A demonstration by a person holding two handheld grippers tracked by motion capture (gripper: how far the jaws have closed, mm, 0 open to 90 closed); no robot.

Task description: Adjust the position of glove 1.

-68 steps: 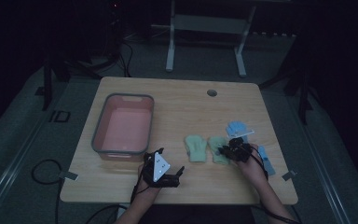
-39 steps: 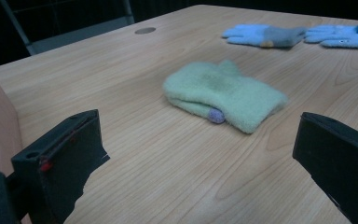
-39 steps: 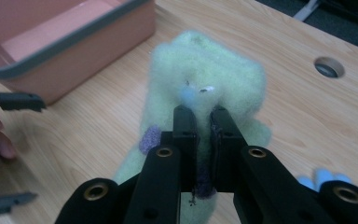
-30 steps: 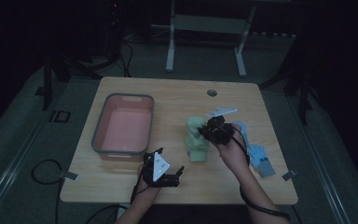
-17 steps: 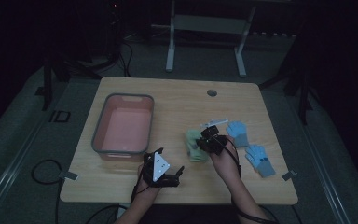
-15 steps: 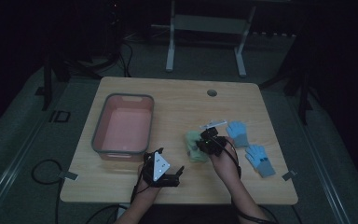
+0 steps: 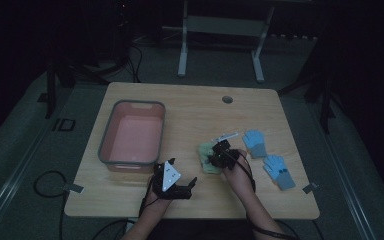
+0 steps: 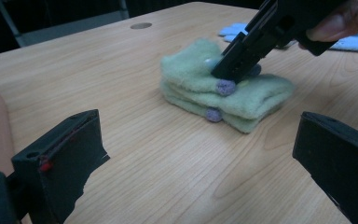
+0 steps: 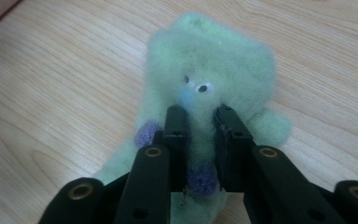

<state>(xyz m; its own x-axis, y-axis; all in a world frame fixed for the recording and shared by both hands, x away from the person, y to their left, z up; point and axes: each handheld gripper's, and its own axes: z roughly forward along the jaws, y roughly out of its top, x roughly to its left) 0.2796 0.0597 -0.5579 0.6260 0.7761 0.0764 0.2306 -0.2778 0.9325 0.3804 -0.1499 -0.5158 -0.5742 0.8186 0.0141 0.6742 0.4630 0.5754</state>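
In the right gripper view, green glove (image 9: 205, 88) face, jaws pinching it

Counter (image 7: 190, 107): light wood-grain top with rounded corners and a round grommet hole (image 7: 227, 99) near the far edge. Resting directly on it: a pink bin (image 7: 132, 137) with a grey rim at the left; a stacked pair of green fuzzy gloves (image 7: 208, 156) near the centre; two blue gloves (image 7: 266, 156) at the right, lying flat, just beside one another
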